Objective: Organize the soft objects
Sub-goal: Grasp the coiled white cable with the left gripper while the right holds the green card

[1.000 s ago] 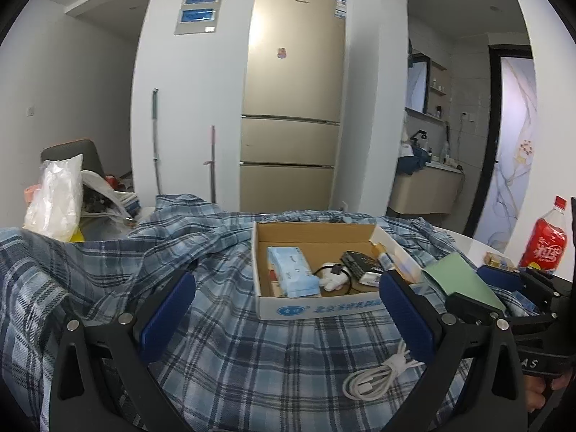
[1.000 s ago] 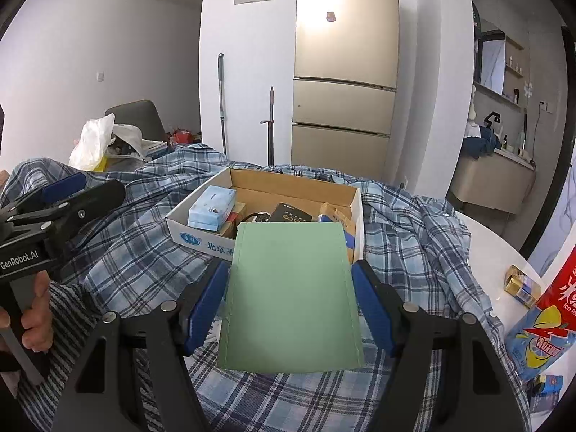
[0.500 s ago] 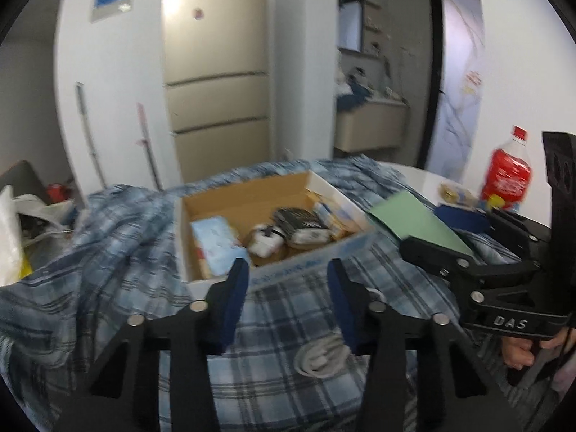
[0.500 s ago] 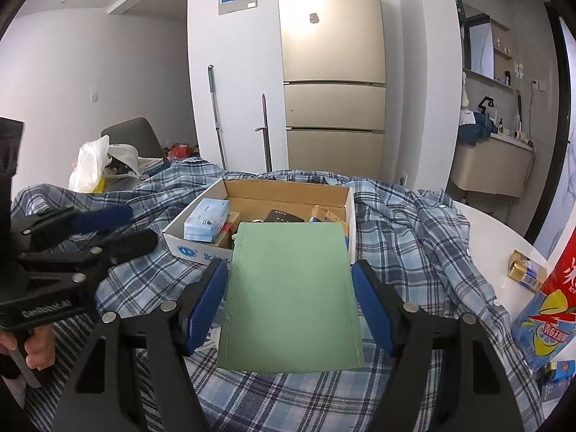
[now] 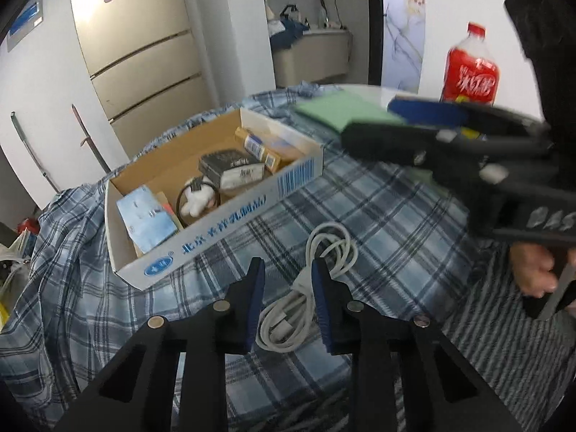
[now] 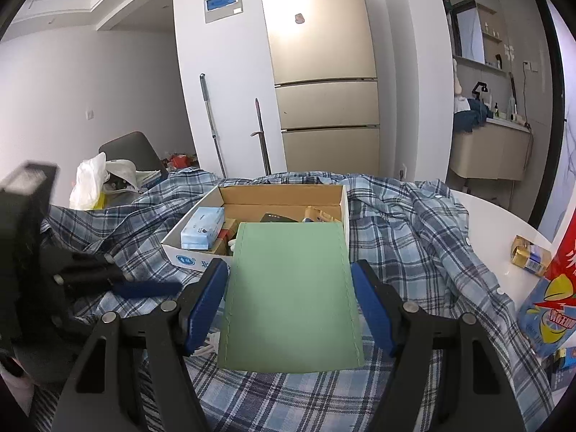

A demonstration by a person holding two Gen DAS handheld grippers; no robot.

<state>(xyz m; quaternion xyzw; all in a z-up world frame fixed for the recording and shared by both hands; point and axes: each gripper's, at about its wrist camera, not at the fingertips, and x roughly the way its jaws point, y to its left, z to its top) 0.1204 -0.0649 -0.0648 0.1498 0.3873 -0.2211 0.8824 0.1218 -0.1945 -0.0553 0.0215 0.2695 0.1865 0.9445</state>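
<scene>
Plaid cloth covered the surface. Left gripper jaws had just been closing around the limp white cable, best pinched at its bundled middle. Right gripper jaws clamped the soft green pouch.

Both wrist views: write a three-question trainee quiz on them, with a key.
1. True or false: the open cardboard box holds a light-blue tissue pack.
2. The right gripper is shut on: A a sock; B a flat green stitched fabric sheet; C a spoon.
3. What lies between the left gripper's pads?
Key: 1 true. 2 B. 3 The white coiled cable; the jaws have just been closing and press on it.
</scene>
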